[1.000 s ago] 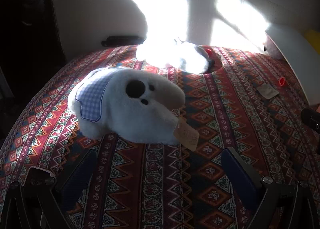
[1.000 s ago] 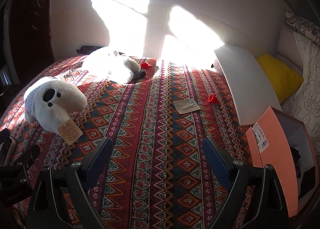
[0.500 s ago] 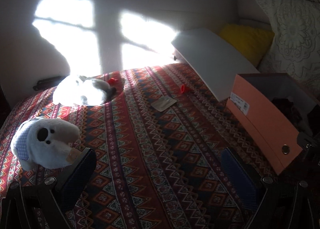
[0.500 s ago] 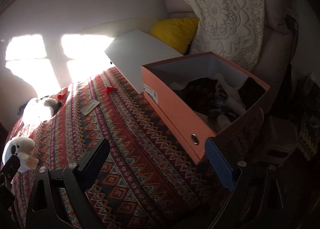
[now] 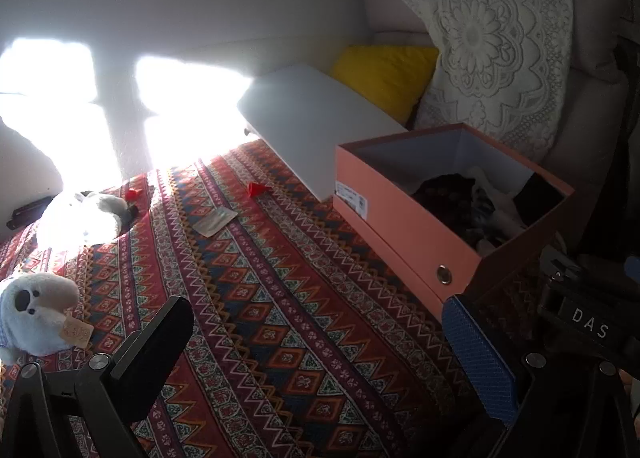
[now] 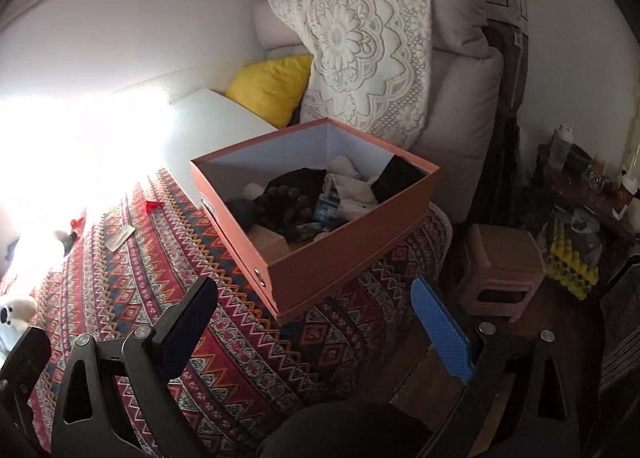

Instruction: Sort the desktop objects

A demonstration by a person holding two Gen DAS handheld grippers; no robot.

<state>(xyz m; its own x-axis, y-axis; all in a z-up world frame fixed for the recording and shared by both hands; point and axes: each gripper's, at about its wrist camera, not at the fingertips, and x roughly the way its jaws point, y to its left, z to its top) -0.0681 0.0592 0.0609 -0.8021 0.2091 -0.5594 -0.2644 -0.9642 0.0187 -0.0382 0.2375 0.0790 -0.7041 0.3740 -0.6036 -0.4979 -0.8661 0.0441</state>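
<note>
An open orange box [image 5: 404, 214] [image 6: 320, 258] with several things inside sits at the right end of the patterned cloth [image 5: 280, 298]. A white plush koala [image 5: 38, 312] [image 6: 14, 312] with a paper tag lies at the left. A second white plush [image 5: 80, 216] lies in bright sun at the back. Two small red pieces [image 5: 258, 189] [image 5: 132, 193] and a flat grey packet [image 5: 214, 221] lie between them. My left gripper [image 5: 320, 342] is open and empty above the cloth. My right gripper [image 6: 316, 322] is open and empty in front of the box's near corner.
A white box lid [image 5: 304, 130] leans behind the box. A yellow cushion [image 5: 384, 74] and a lace-covered pillow [image 5: 492, 58] stand at the back right. In the right wrist view a small brown stool [image 6: 500, 270] and floor clutter lie beyond the cloth's right edge.
Both views have swung right, from the koala toward the orange box. The koala has slid to the left edge and the box now fills the right side. Both grippers stay open.
</note>
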